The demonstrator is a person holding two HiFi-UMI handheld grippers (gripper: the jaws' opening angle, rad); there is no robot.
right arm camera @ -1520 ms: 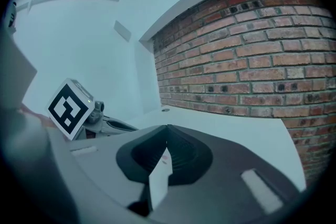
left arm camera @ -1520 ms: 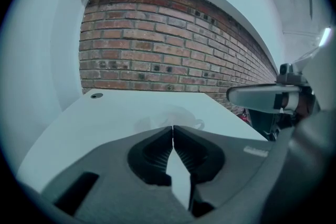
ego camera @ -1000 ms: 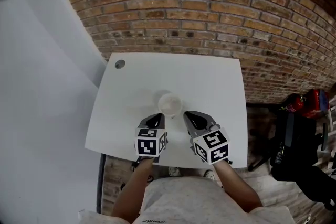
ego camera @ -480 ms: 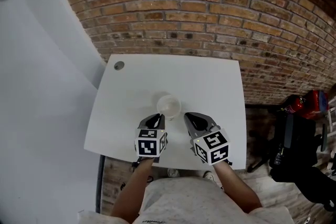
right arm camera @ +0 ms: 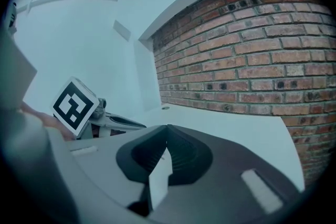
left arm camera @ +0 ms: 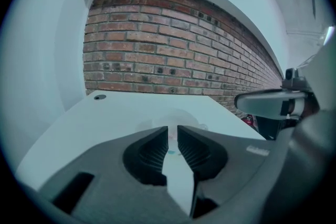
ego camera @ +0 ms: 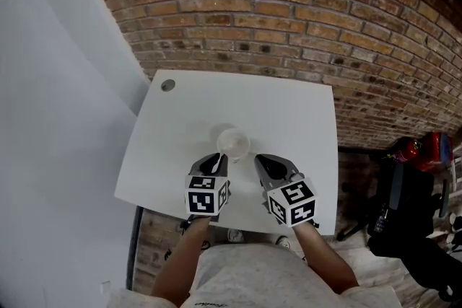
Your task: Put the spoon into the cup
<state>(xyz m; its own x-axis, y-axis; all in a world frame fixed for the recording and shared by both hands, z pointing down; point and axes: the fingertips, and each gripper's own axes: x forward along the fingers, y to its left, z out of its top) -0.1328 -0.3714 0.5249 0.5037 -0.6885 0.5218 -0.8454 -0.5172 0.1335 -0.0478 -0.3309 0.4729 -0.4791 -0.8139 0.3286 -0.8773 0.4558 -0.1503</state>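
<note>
A clear plastic cup stands upright on the white table, just beyond both grippers. My left gripper sits right in front of the cup, its jaws nearly closed on a thin white spoon that shows as a pale strip between them. In the left gripper view the cup is a faint shape just past the left gripper. My right gripper hovers to the right of the cup. In its own view the right gripper has its jaws together and holds nothing.
A round grommet hole marks the table's far left corner. A brick wall runs behind the table and a white wall stands on the left. Black and red gear lies on the floor at the right.
The head camera has shifted slightly. Both grippers and the cup keep the same places relative to each other.
</note>
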